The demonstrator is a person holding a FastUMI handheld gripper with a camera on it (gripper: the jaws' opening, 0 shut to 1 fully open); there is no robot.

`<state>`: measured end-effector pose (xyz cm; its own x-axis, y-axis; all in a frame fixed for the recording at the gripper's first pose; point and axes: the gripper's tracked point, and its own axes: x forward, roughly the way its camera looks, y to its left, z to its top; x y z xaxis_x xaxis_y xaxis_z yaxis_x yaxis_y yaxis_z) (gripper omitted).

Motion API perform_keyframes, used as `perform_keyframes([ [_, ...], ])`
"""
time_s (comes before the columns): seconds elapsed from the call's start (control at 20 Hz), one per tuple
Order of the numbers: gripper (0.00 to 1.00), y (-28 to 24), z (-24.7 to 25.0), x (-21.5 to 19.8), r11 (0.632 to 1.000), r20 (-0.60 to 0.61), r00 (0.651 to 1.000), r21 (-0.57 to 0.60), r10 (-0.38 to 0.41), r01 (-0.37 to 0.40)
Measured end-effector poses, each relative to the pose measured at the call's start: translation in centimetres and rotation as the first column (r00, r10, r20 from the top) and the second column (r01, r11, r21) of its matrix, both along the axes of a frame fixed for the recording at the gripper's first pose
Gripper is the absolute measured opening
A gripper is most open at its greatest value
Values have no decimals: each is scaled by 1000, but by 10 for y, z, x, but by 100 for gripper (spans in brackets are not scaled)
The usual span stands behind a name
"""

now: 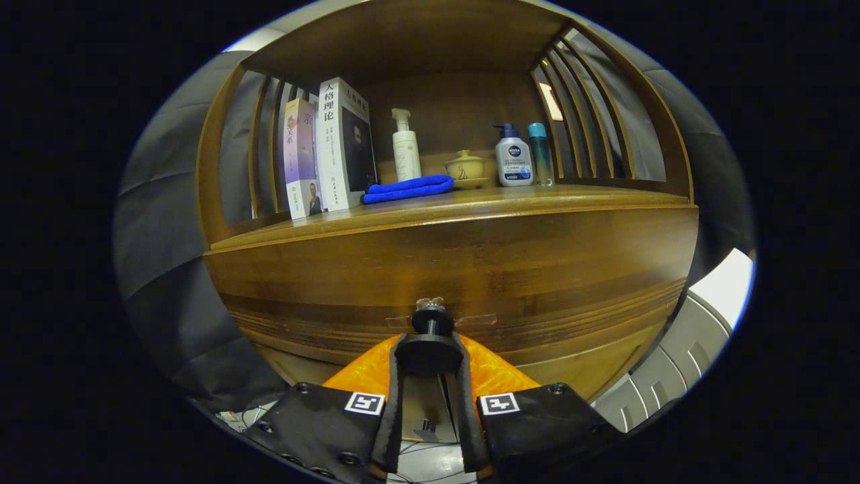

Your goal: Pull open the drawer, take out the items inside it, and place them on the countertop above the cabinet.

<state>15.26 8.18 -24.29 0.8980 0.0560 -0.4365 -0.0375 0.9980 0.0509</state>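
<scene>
Warm, dim light fell on the cabinet [457,262], its alcove back shadowed. Glare showed on a white surface [725,286] at right. Fisheye distortion bowed the edges; the centre stayed sharp.

1. You have the wooden countertop [537,196] above the drawer front.
2. On it stand two books [329,151], a white pump bottle [406,148], a blue cloth [408,188], a lidded cup [464,167], a lotion bottle [514,158] and a teal bottle [539,153].
</scene>
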Motion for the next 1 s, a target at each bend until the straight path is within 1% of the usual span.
perform_keyframes([
  [0.1,38,-1,-3,3,1000,1,1000,4,-15,15],
  [0.15,21,-1,0,0,1000,11,1000,-3,-25,25],
  [0.45,21,-1,1,-6,1000,-2,1000,-1,-24,24],
  [1.0,21,-2,7,-48,1000,-11,1000,18,-3,4],
])
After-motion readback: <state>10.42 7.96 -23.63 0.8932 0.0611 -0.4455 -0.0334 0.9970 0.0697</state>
